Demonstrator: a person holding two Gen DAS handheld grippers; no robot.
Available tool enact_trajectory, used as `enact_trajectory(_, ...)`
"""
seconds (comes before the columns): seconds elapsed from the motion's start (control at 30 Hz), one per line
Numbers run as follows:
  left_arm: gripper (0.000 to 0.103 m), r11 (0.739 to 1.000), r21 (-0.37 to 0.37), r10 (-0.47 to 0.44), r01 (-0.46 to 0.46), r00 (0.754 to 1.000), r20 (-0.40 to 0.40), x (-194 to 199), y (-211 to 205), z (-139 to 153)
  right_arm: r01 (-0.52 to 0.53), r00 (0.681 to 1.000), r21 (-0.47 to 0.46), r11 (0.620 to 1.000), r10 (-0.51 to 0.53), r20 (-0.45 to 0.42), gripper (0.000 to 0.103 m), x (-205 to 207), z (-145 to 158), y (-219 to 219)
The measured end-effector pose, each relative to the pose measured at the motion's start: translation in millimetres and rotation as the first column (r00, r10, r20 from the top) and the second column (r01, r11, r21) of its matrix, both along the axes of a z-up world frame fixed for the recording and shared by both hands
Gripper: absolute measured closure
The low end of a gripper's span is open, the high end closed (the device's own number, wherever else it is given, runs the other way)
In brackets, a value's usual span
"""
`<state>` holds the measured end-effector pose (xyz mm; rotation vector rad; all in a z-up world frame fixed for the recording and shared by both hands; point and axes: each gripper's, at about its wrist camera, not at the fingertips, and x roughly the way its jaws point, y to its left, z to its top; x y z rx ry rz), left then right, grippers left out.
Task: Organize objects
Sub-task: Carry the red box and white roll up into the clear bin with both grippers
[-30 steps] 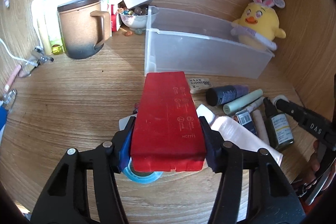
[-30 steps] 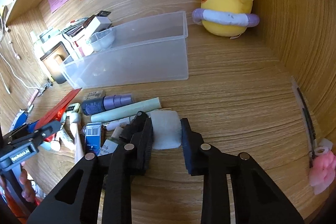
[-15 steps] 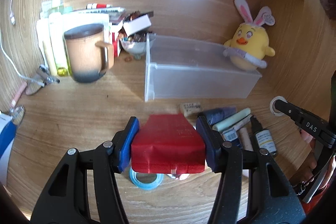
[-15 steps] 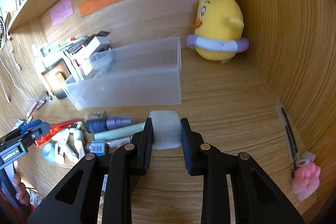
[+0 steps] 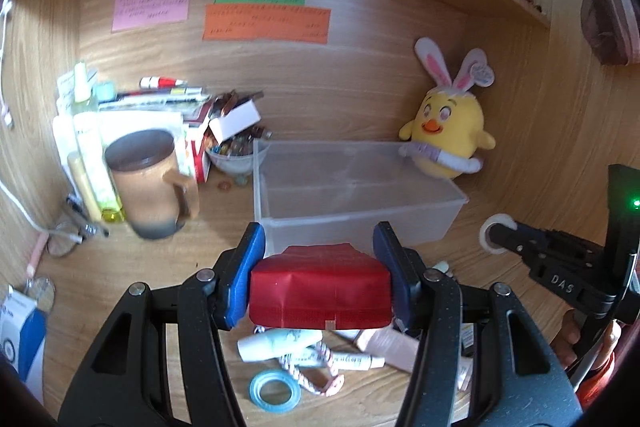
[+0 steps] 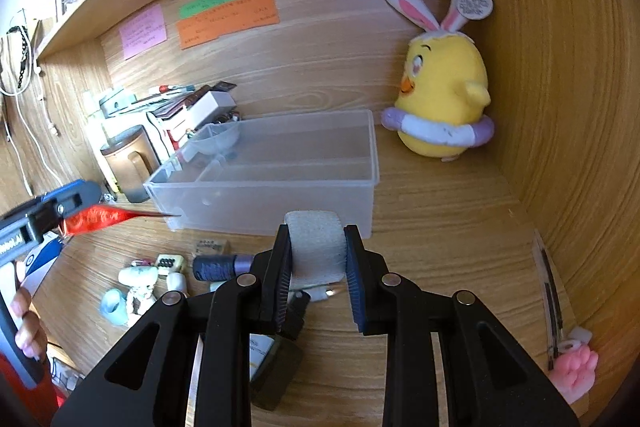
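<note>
- The wooden desk (image 6: 432, 211) sits in an alcove under a shelf; pink, green and orange notes (image 5: 266, 23) on the far wall carry writing too blurred to read.
- A clear plastic bin (image 5: 352, 187) stands far-centre on the desk, with inner dividers only faintly visible through its cloudy walls.
- A yellow chick plush (image 6: 440, 95) with rabbit ears sits to the right of the bin, against the far wall; in the left wrist view the bin's corner hides its lower left edge.
- A brown mug (image 5: 150, 183) stands left of the bin, in front of a blurred stack of bottles, boxes and papers.
- The left gripper (image 5: 320, 263) is clenched on a flat red packet (image 5: 320, 291), held off the desk in front of the bin's near wall; the packet hides part of the clutter under it.
- The right gripper (image 6: 316, 251) grasps a white roll (image 6: 316, 247), also lifted, near the bin's right front corner.
- Small items lie scattered on the near desk: a blue tape ring (image 5: 275, 393), tubes, a dark purple-capped bottle (image 6: 222, 267); several are cut off by the gripper arms.
</note>
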<state>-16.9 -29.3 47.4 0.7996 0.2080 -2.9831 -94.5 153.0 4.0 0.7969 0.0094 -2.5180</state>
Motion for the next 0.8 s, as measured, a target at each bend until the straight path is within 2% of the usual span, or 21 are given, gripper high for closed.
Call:
enact_trajectory(0.27,0.047,1.000,-0.017,-0.020,0.019,0.999,-0.041,-11,3,25,-0.036,0.998,-0.010,0.999,0.036,-0.056,0.080,-7,23,-8)
enact_trajectory(0.5,0.047,1.000,0.006,-0.009,0.010,0.998,-0.062,-34,-3,37,-0.070,0.994,0.006,0.998,0.071,-0.084,0.080,-27,38,-26)
enact_trajectory(0.7,0.047,1.000,0.020,0.020,-0.020,0.999,-0.035,-67,-13,34,-0.081,0.994,0.049,0.995,0.084,-0.065,0.080,-53,37,-42)
enact_trajectory(0.8,0.047,0.999,-0.001,0.038,-0.038,0.999,-0.004,-87,-16,28,-0.082,0.995,0.076,0.994,0.086,-0.047,0.080,-69,35,-48)
